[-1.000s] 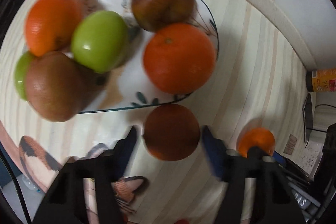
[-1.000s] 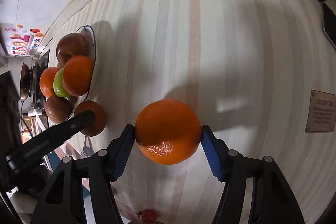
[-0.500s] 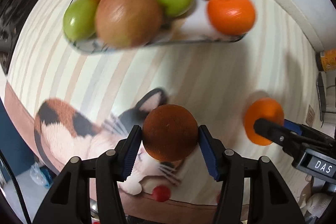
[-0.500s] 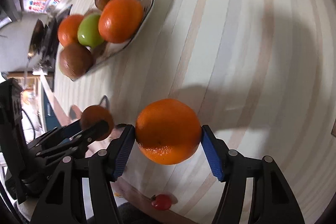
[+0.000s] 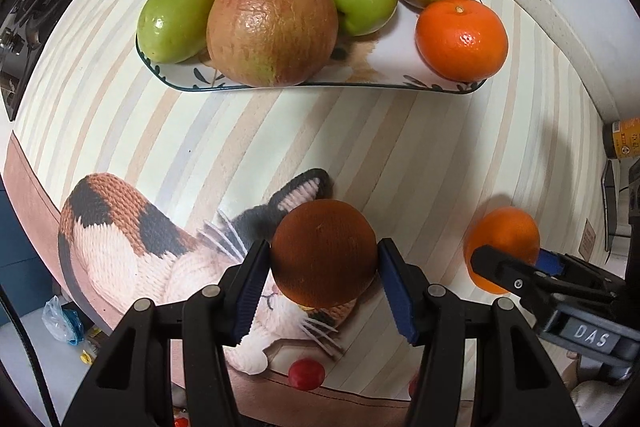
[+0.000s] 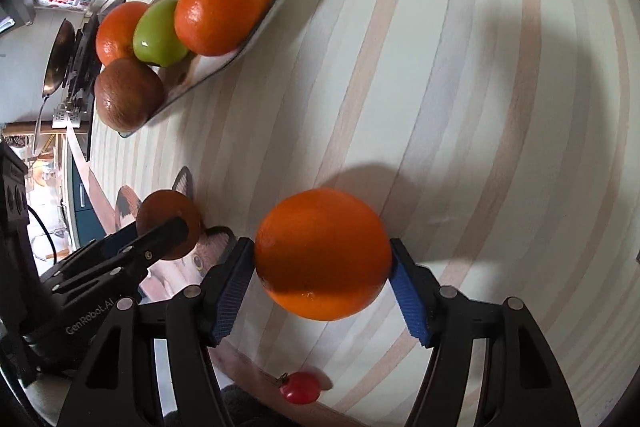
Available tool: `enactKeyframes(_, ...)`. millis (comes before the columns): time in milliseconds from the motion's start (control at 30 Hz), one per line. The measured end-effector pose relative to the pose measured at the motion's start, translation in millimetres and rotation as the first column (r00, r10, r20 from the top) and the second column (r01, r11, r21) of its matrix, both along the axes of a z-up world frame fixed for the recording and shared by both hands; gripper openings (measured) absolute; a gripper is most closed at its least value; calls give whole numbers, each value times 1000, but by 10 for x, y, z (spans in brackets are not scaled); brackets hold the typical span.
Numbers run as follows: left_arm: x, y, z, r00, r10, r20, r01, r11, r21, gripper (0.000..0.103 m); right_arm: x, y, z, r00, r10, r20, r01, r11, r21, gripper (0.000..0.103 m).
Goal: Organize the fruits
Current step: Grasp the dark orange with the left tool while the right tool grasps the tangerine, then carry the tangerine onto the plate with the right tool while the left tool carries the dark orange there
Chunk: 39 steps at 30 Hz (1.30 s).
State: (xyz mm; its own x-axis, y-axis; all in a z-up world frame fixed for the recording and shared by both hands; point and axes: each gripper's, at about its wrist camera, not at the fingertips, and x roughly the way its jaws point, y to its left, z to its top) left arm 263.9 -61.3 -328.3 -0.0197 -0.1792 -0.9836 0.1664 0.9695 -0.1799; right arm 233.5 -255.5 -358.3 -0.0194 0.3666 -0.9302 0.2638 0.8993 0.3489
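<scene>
While your left gripper (image 5: 323, 281) points straight down, its blue fingers (image 5: 249, 289) are clamped on a dark brown-orange fruit (image 5: 324, 251), held over the cat picture (image 5: 120, 247) printed on the striped table (image 5: 360, 147). Your right gripper (image 6: 323, 281) has a bright orange (image 6: 323, 253) between its fingers (image 6: 232, 287); both pads appear to touch its sides, though the contact on the right pad is hard to judge, so treat it as clamped on the orange. That orange sits low over the striped surface, to the right of the left gripper's fruit.

Beyond both grippers, the patterned plate (image 5: 188, 75) carries two oranges, two green apples, a large reddish-brown fruit and a dark wrinkled one. A small red cherry tomato (image 6: 301, 387) lies on the table near its front edge, just below your right gripper's orange.
</scene>
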Motion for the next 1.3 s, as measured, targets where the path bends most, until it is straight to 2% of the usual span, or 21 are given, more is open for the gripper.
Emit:
enactKeyframes(367,-51,125,185,1000,1,5,-1,1000,-22,52,35,18,76,999,27,36,-27,1000,-17,67)
enactKeyframes(500,36,231,439,1000,7,18,-6,998,-56,52,139,40,230,997,36,70,-35,999,-4,67)
enactKeyframes(600,178,357,693,999,29,38,-25,995,-100,52,273,48,430,994,34,108,-36,999,21,67)
enactKeyframes(733,558,625,1045,994,71,81,-60,989,-133,52,562,69,725,986,36,165,-46,997,57,67)
enactKeyframes(867,969,890,1173,987,118,112,-106,989,-105,52,1051,172,1022,970,68,232,-83,995,57,67)
enactKeyframes(1000,1462,1173,1070,974,201,103,-194,978,-80,51,1653,410,1129,956,136,261,-138,990,-9,67)
enactKeyframes(1167,1881,1297,800,971,237,28,-234,968,-87,50,2272,722,917,957,205,207,-192,978,-79,67)
enactKeyframes(1200,1912,1296,750,963,265,42,-261,962,-82,50,2390,773,848,956,221,192,-205,974,-100,67)
enactKeyframes(1300,2036,1350,594,961,277,-9,-277,954,-114,50,2519,872,717,955,248,159,-230,965,-127,67)
